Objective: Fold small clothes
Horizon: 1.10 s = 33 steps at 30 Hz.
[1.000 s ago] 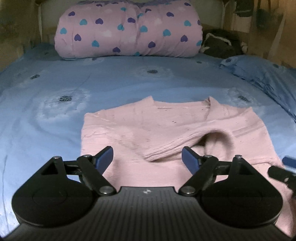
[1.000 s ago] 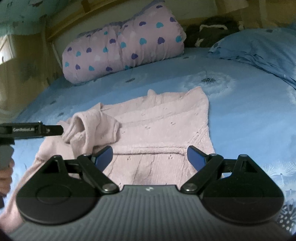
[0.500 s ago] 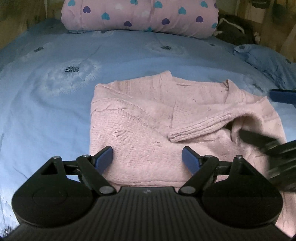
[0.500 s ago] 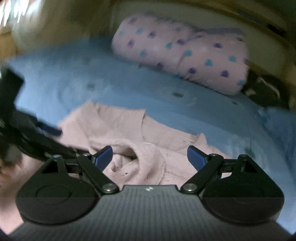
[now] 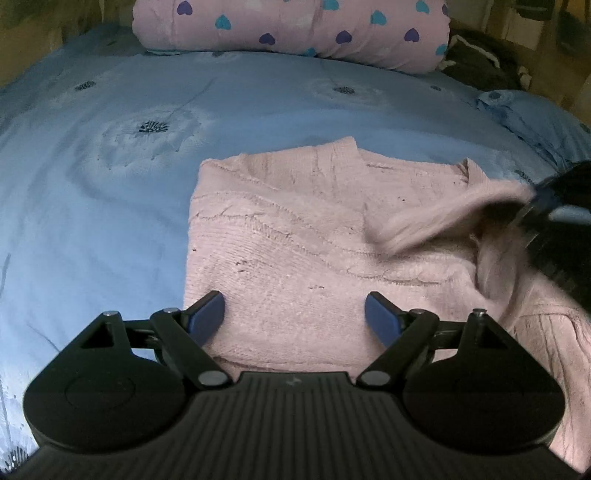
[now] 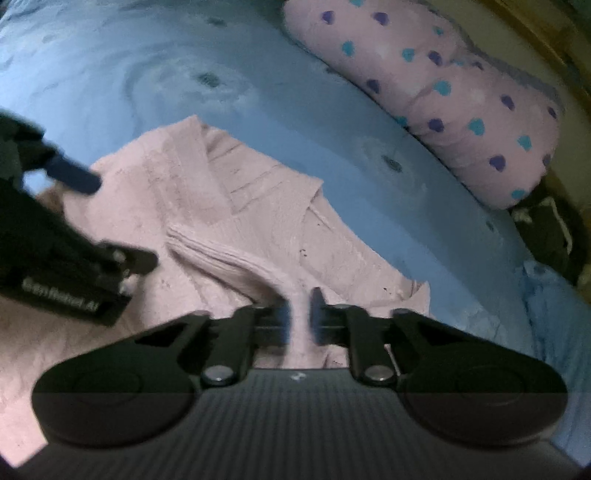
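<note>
a small pink knitted sweater (image 5: 295, 251) is spread on a bed (image 5: 110, 206) covered with a blue sheet printed with pale dandelion heads. the sweater is seen lying mostly flat, its neckline turned toward the far end of the bed, where a rolled pink quilt (image 5: 295, 29) dotted with blue and purple hearts is placed. a dark bundle (image 5: 480, 59) is tucked just beside the quilt's end, and a blue pillow (image 5: 535, 122) is set near that corner.

the left gripper (image 5: 295, 317) is held low over the hem end of the sweater with its blue-tipped fingers (image 5: 207, 314) spread wide; nothing is caught between them, and knit fabric is seen in the gap beneath.

the right gripper (image 6: 299, 310) is clenched on the sleeve (image 6: 236, 262) of the sweater: a fold of pink fabric is pinched between its two fingers, which are drawn close together. the sleeve is stretched from the grip across the body of the garment, its ribbed cuff end resting on the chest area. in the left wrist view the same sleeve is shown blurred and lifted off the body on the right side, with the black housing of the right gripper blurred at the frame edge. in the right wrist view the left gripper is seen at the left, over the sweater.
</note>
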{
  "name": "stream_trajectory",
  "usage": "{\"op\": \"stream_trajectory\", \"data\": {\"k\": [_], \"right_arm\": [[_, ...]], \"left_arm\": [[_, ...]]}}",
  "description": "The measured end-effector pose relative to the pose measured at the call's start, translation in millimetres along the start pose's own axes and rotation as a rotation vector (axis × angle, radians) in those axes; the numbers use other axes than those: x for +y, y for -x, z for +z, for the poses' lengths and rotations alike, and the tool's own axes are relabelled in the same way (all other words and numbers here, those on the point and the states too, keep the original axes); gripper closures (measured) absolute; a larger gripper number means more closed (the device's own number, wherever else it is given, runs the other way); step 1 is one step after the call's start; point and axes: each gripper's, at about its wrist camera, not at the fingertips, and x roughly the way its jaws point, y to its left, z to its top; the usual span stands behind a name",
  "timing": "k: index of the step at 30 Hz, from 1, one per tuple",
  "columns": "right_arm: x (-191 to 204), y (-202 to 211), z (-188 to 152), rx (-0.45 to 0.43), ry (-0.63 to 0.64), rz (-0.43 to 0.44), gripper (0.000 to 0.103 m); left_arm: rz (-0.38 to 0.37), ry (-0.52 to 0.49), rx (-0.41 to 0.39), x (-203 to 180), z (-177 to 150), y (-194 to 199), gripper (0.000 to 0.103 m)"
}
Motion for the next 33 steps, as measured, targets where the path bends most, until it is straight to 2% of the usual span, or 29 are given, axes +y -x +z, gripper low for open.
{"op": "stream_trajectory", "data": {"k": [4, 7, 11, 14, 17, 21, 24, 26, 27, 29, 31, 33], "right_arm": [[-29.0, 30.2, -16.9, -0.113, -0.229, -0.092, 0.092], [-55.4, 47.3, -51.6, -0.142, -0.445, -0.133, 0.092], [-79.7, 46.8, -118.6, -0.071, -0.717, -0.096, 0.09], [-84.6, 44.0, -156.6, 0.006, -0.819, -0.07, 0.089], [-89.1, 49.1, -185.1, 0.047, -0.916, -0.008, 0.083], [-95.9, 66.4, -188.8, 0.051, -0.915, 0.029, 0.083], [-99.3, 83.4, -174.7, -0.01, -0.861, 0.037, 0.083], [-100.9, 85.3, -153.3, -0.049, -0.8, 0.064, 0.081], [-100.4, 82.1, -141.1, -0.065, -0.768, 0.077, 0.079], [-96.4, 72.8, -118.1, -0.104, -0.713, 0.091, 0.062], [-89.3, 59.0, -95.3, -0.145, -0.67, 0.111, 0.059], [-83.4, 41.4, -74.7, -0.162, -0.647, 0.181, 0.059]], "left_arm": [[0.0, 0.004, -0.001, -0.7, -0.3, -0.2, 0.016], [0.0, -0.003, -0.003, -2.6, -1.2, -0.9, 0.016], [0.029, -0.05, 0.0, -10.0, -4.2, -3.3, 0.016], [0.045, -0.079, -0.002, -15.1, -6.1, -3.6, 0.015], [0.047, -0.084, -0.001, -16.0, -6.4, -3.6, 0.015], [0.034, -0.068, 0.001, -12.1, -5.6, 0.0, 0.015], [0.012, -0.041, -0.005, -7.9, -4.7, 6.4, 0.015], [0.0, -0.025, -0.01, -6.0, -4.0, 10.2, 0.015], [-0.004, -0.021, -0.012, -5.1, -3.6, 11.7, 0.015], [-0.004, -0.019, -0.02, -3.5, -2.7, 13.9, 0.014], [-0.001, -0.008, -0.022, -0.6, -1.6, 14.9, 0.014], [-0.005, 0.009, -0.022, 4.3, -0.7, 15.8, 0.014]]}}
